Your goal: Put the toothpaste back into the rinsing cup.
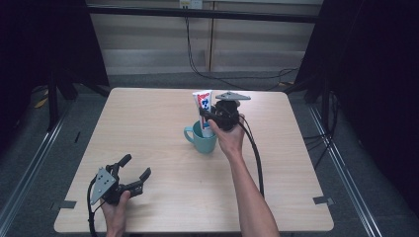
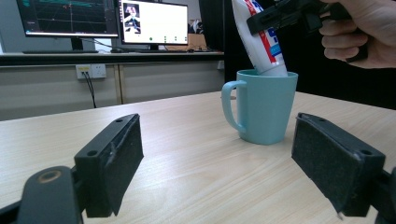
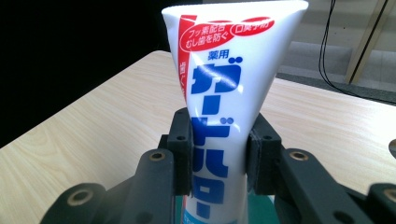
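Toothpaste tube (image 3: 224,107), white with red and blue print, standing cap-end down in a teal mug (image 1: 202,139) near the middle of the pale wooden table (image 1: 163,113), a little toward the far side. Flat crimped end up, leaning slightly. Clamped at mid-body by the right gripper (image 1: 210,117), both black pads pressed into the plastic and pinching it narrower there, as seen in the right gripper view. Lower end already inside the mug's rim; whether the cap touches the bottom, hidden.

Left gripper (image 1: 136,170) at the near left of the table, well apart from the mug, jaws spread wide and empty, pads (image 2: 119,161) facing the mug (image 2: 261,107) across bare wood.

By the look of it: a light, soft-walled tube, yielding under pressure, glossy and likely a bit slippery. Best hold across the flat faces at mid-body, as now, firm enough to stop sliding yet not so hard as to force paste toward the cap. Mug probably ceramic or hard plastic, stable on its base but easy to nudge or tip by a sideways pull on the tube.
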